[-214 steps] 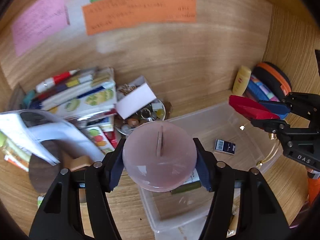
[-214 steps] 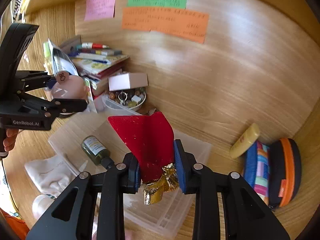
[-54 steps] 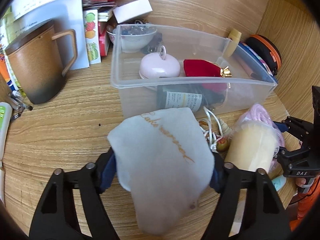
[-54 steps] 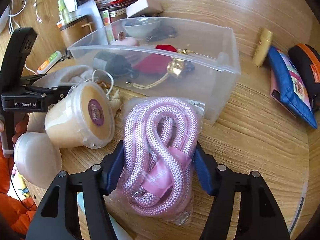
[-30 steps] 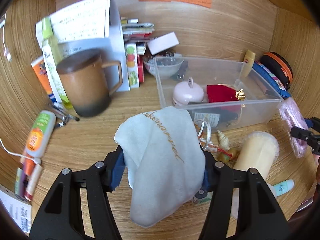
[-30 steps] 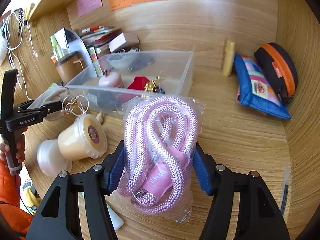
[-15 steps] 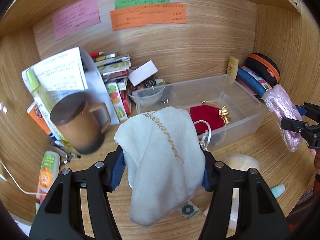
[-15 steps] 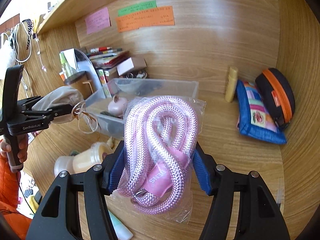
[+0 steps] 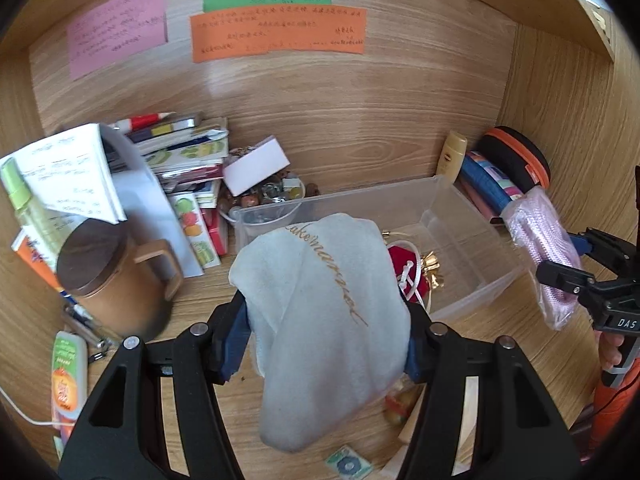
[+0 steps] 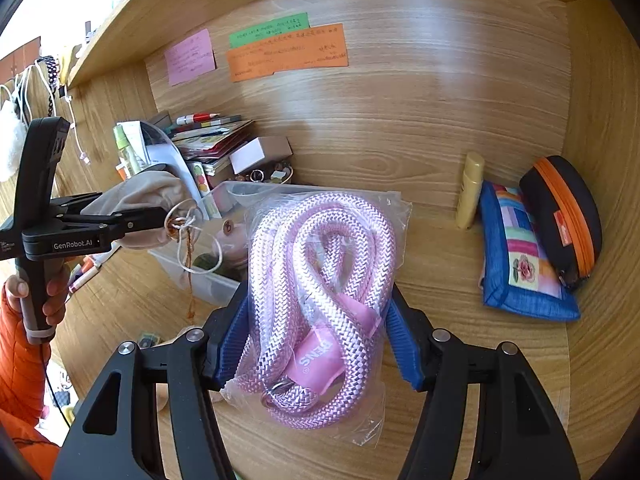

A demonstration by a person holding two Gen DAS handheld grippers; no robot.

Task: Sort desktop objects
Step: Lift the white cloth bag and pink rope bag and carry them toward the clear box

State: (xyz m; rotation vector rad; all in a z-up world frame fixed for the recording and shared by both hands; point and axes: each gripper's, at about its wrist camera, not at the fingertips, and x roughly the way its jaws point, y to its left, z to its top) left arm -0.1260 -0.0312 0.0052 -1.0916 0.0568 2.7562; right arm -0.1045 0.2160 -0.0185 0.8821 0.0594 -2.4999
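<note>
Both loads aloft — left claw (image 9: 328, 344) clamps white drawstring pouch (image 9: 324, 320), right claw (image 10: 316, 344) clamps bagged pink rope (image 10: 320, 280); next I lower them into clear plastic bin (image 9: 472, 240).

Wood-grain desk alcove: back wall (image 9: 320, 112) w/ pink, green, orange notes (image 9: 278, 34); side wall (image 9: 568, 120) right; daylight upper left.

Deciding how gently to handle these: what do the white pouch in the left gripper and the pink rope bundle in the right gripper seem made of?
White drawstring pouch: soft matte fabric, likely cotton or flannel; it drapes limply, with gold script. Pink rope bundle: braided, slightly shiny cord, probably synthetic, sealed in a crinkly clear plastic bag.
</note>
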